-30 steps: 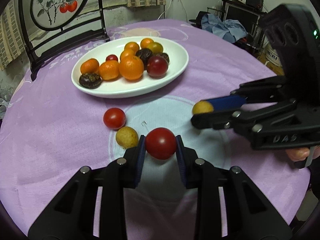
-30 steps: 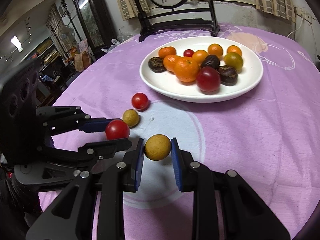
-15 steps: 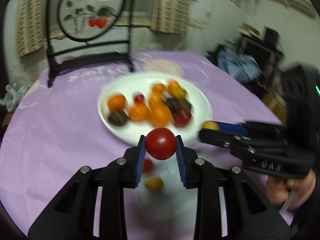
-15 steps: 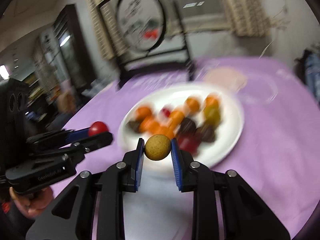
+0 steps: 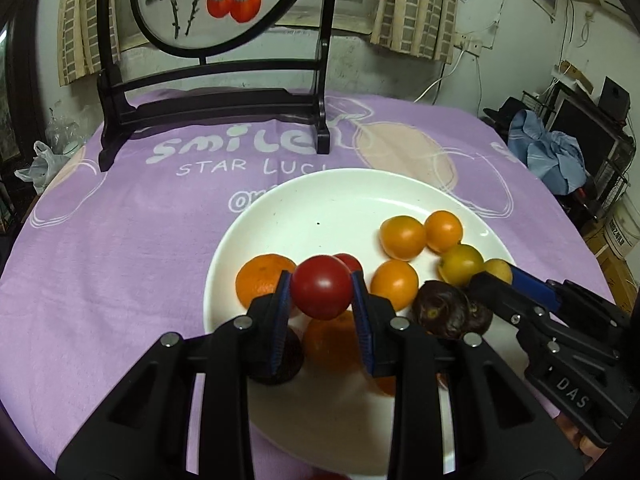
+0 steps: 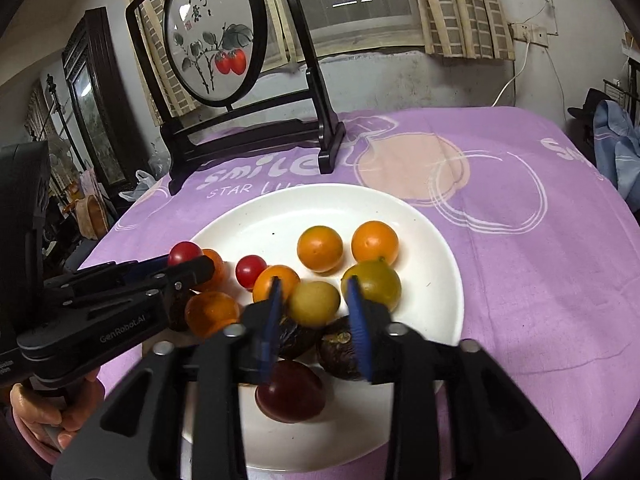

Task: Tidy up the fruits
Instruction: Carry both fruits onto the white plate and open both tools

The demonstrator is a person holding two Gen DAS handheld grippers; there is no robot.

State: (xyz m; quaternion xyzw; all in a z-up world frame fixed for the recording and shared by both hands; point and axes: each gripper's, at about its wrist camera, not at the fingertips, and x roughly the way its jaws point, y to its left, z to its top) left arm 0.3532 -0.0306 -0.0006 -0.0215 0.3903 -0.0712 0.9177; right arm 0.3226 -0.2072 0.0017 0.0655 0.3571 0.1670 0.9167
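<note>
a: purple cloth covers the surface (image 5: pixel 120 264) in the left wrist view, with a white plate (image 5: pixel 320 208) at centre. what do the left tongs (image 5: pixel 321 294) hold?
b: they are clenched on a red tomato (image 5: pixel 321 288), which hangs over the lower left part of the plate, in front of an orange (image 5: pixel 260 280). the right tongs (image 5: pixel 498 280) come in from the lower right edge, with a yellow fruit (image 5: pixel 498 270) showing at their tips.
a: and behind the plate?
b: a black framed screen (image 5: pixel 208 4) painted with red fruit stands in the upper left of the frame.
a: now the right wrist view.
b: the right tongs (image 6: pixel 314 306) have just been opening; the yellow fruit (image 6: pixel 314 303) sits between the blue pads with a gap at its right side, so it is released, low over the plate (image 6: pixel 440 248) among dark fruits (image 6: pixel 340 348). at the left, the left tongs (image 6: pixel 188 262) grip the red tomato (image 6: pixel 184 253) above the plate's left rim, and a hand (image 6: pixel 44 412) shows at the lower left.
</note>
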